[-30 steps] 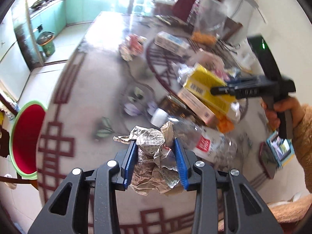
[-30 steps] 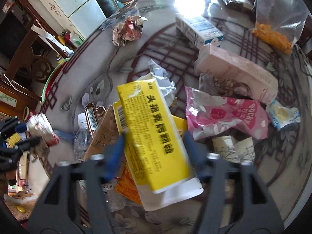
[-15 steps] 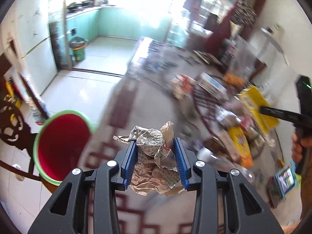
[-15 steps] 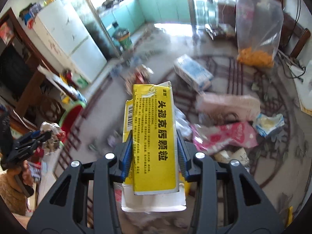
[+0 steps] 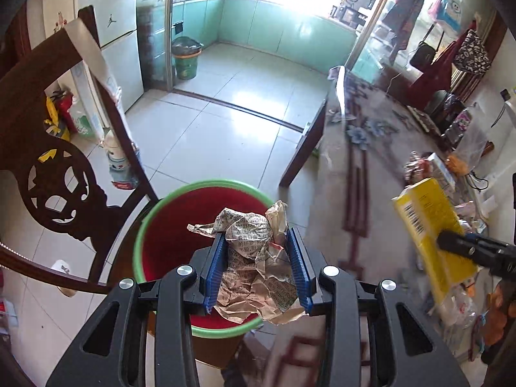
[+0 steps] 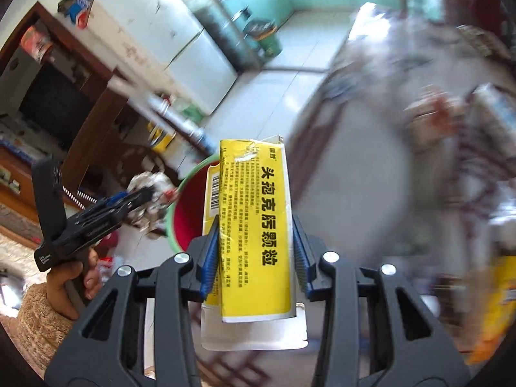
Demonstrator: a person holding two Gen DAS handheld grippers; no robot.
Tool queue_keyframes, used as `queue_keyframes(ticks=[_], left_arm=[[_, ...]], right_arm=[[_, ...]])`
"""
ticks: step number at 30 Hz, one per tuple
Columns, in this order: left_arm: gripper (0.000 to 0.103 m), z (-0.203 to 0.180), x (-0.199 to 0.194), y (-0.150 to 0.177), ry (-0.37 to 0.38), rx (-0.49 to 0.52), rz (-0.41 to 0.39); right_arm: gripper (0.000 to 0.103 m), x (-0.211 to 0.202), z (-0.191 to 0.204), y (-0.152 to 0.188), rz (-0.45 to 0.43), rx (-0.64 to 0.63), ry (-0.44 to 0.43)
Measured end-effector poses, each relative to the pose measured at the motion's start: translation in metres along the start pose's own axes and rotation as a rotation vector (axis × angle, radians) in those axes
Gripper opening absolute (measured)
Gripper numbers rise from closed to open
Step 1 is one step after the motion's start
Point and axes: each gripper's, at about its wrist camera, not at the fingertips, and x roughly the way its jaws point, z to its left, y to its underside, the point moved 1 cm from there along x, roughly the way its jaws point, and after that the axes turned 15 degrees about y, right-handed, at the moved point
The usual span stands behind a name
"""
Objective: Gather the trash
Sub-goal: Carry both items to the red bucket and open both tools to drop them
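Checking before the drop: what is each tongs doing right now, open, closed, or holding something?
Left tongs: closed on the crumpled brown newspaper wad.
Right tongs: closed on the flat yellow cardboard box, jaws having just tightened.

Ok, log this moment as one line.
left gripper: shut on crumpled paper above red bin | right gripper: shut on yellow box, nearing bin | nothing dropped yet

Left gripper (image 5: 256,272): matte black plastic frame with triangular cut-outs, four silver round screw heads, ribbed blue finger pads (image 5: 214,271). Right gripper (image 6: 254,261): identical build. In the right wrist view: black pistol-style handle, small white lettering on it, fuzzy beige knitted sleeve (image 6: 38,316).
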Motion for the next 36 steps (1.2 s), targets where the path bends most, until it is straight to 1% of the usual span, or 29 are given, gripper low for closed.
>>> queue_keyframes(ticks=[4, 8, 9, 10, 11, 12, 13, 14, 15, 16, 18, 21, 23, 25, 27, 30, 36], left_arm=[[0.035, 0.027, 0.005, -0.002, 0.004, -0.005, 0.03], [0.035, 0.044, 0.012, -0.002, 0.016, -0.005, 0.057], [0.036, 0.047, 0.013, -0.002, 0.021, -0.008, 0.062], [0.041, 0.049, 0.015, -0.002, 0.025, -0.01, 0.066], [0.044, 0.052, 0.017, -0.002, 0.023, -0.015, 0.066], [0.045, 0.054, 0.018, -0.002, 0.024, -0.022, 0.066], [0.045, 0.054, 0.019, -0.002, 0.028, -0.027, 0.068], [0.045, 0.055, 0.02, -0.002, 0.033, -0.032, 0.071], [0.046, 0.055, 0.021, -0.002, 0.037, -0.031, 0.071], [0.049, 0.055, 0.021, -0.002, 0.037, -0.025, 0.072], [0.05, 0.054, 0.022, -0.003, 0.038, -0.018, 0.071], [0.059, 0.051, 0.022, -0.003, 0.051, -0.01, 0.068], [0.061, 0.047, 0.021, -0.003, 0.053, 0.004, 0.068], [0.066, 0.044, 0.022, -0.003, 0.055, 0.015, 0.07], [0.067, 0.042, 0.022, -0.003, 0.06, 0.02, 0.073], [0.07, 0.038, 0.024, -0.002, 0.062, 0.027, 0.077], [0.07, 0.024, 0.023, 0.0, 0.084, 0.054, 0.078]], right_arm=[[0.039, 0.038, 0.039, -0.006, 0.058, -0.027, 0.002], [0.039, 0.051, 0.056, -0.008, 0.087, -0.034, 0.026], [0.04, 0.054, 0.058, -0.009, 0.095, -0.036, 0.031], [0.04, 0.057, 0.059, -0.008, 0.107, -0.04, 0.035], [0.041, 0.058, 0.061, -0.005, 0.113, -0.038, 0.047], [0.047, 0.059, 0.06, -0.006, 0.113, -0.024, 0.062], [0.05, 0.06, 0.061, -0.005, 0.11, -0.013, 0.066], [0.05, 0.06, 0.06, -0.005, 0.106, -0.003, 0.069], [0.05, 0.059, 0.06, -0.005, 0.102, 0.0, 0.072], [0.054, 0.056, 0.058, -0.006, 0.098, 0.0, 0.078], [0.058, 0.05, 0.056, -0.006, 0.082, 0.004, 0.102], [0.058, 0.041, 0.051, -0.003, 0.065, 0.014, 0.114], [0.059, 0.035, 0.049, -0.001, 0.052, 0.02, 0.124], [0.059, 0.029, 0.046, 0.002, 0.038, 0.024, 0.137], [0.059, 0.02, 0.041, 0.004, 0.023, 0.037, 0.146], [0.063, 0.009, 0.034, 0.008, 0.0, 0.06, 0.16], [0.063, -0.01, 0.017, 0.016, -0.036, 0.099, 0.191]])
